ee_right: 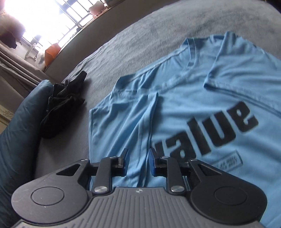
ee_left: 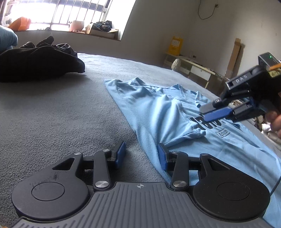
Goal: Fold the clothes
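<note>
Presently: blue shirt (ee_right: 184,98) on bed (ee_left: 61,108), sleeves folded in; both grippers, left gripper (ee_left: 141,154) and right gripper (ee_right: 137,162), apart, empty. Next, probably: grasp hem.

barred window (ee_left: 70,14), grey wall (ee_left: 175,22), grey blanket (ee_left: 52,114)

One light blue T-shirt (ee_left: 158,108) is seen spread on the grey bed (ee_left: 61,108). One heap of black clothes (ee_left: 38,61) is counted beside it. Two tongs are counted, the left tongs (ee_left: 141,153) and the right tongs (ee_right: 138,162).
</note>
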A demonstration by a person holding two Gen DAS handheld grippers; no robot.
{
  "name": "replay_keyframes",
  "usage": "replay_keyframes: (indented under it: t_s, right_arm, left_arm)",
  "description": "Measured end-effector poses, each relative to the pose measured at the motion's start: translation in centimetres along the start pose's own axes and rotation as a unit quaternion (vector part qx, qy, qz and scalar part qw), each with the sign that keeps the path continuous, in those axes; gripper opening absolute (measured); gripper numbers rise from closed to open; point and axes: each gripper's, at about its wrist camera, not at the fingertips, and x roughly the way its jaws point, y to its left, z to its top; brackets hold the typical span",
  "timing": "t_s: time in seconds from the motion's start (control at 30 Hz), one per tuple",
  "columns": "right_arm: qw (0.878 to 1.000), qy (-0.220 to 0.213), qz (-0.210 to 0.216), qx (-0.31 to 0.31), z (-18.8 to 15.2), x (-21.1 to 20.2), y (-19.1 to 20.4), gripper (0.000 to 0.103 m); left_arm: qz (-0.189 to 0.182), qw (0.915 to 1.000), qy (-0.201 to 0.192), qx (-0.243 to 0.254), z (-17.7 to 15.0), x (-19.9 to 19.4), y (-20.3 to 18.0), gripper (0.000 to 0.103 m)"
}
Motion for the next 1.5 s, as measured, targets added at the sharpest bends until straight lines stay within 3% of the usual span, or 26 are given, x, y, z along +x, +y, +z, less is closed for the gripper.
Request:
replay_keyframes:
  t_s: [0.2,0.4,0.43,0.47,0.5,0.57,0.7,0.87,0.97,1.03,1.13,1.23,1.3,1.43,1.5]
  right_arm:
    - [0.999,0.024,0.025,0.023,-1.2,0.9,-0.2,0.025]
    - [0.999,0.028,0.023,0.014,-1.7,1.7,0.1,0.025]
    - [1.0,0.022,0.02,0.005,-1.9,1.6,0.3,0.02]
    - [1.0,0.016,0.021,-0.003,-2.0,1.4,0.5,0.005]
    - [1.0,0.011,0.024,-0.01,-2.2,1.1,0.7,0.003]
    - [1.0,-0.001,0.023,-0.018,-2.7,0.3,0.8,0.003]
    - [1.0,0.016,0.004,0.013,-3.8,1.4,-0.9,0.003]
    - [0.997,0.016,0.025,0.066,-3.9,1.2,-2.5,0.006]
    - [0.996,-0.002,0.025,0.08,-4.0,-1.5,-3.1,0.014]
    - [0.995,-0.043,0.016,0.091,-4.0,-5.3,-4.6,0.019]
    - [0.985,-0.112,-0.032,0.125,-4.5,-12.6,-8.6,0.027]
    - [0.969,-0.141,-0.089,0.18,-6.9,-19.2,-13.8,0.036]
    - [0.959,-0.146,-0.117,0.211,-9.4,-22.5,-16.5,0.036]
    - [0.948,-0.152,-0.126,0.249,-11.6,-24.6,-20.0,0.037]
    - [0.953,-0.146,-0.113,0.24,-10.6,-23.2,-20.5,0.036]
  left_arm:
    - [-0.021,0.9993,-0.001,-0.03,0.0,-0.1,0.9,0.042]
    - [-0.025,0.999,-0.003,-0.037,-0.1,-0.2,1.0,0.042]
    - [-0.027,0.9989,-0.003,-0.039,-0.1,-0.1,1.1,0.042]
    - [-0.029,0.9987,-0.004,-0.043,-0.1,-0.2,1.2,0.042]
    - [-0.032,0.9984,-0.005,-0.047,-0.1,-0.2,1.3,0.042]
    - [-0.037,0.9978,-0.006,-0.055,-0.2,-0.3,1.5,0.042]
    - [-0.043,0.9969,-0.007,-0.065,-0.2,-0.3,1.8,0.042]
    - [-0.041,0.9971,-0.008,-0.063,-0.2,-0.3,1.7,0.042]
    - [-0.037,0.9976,-0.006,-0.059,-0.2,-0.3,1.5,0.042]
    - [-0.033,0.9979,-0.004,-0.055,-0.1,-0.2,1.3,0.042]
    - [-0.021,0.9987,0.006,-0.045,0.2,-0.1,0.8,0.042]
    - [0.02,0.9993,0.032,0.0,1.2,-0.1,-1.0,0.042]
    - [0.059,0.9969,0.038,0.036,1.9,-0.6,-2.4,0.043]
    - [0.115,0.9908,0.017,0.068,3.5,-3.4,-4.9,0.045]
    - [0.092,0.9929,0.017,0.073,3.9,-5.2,-7.0,0.045]
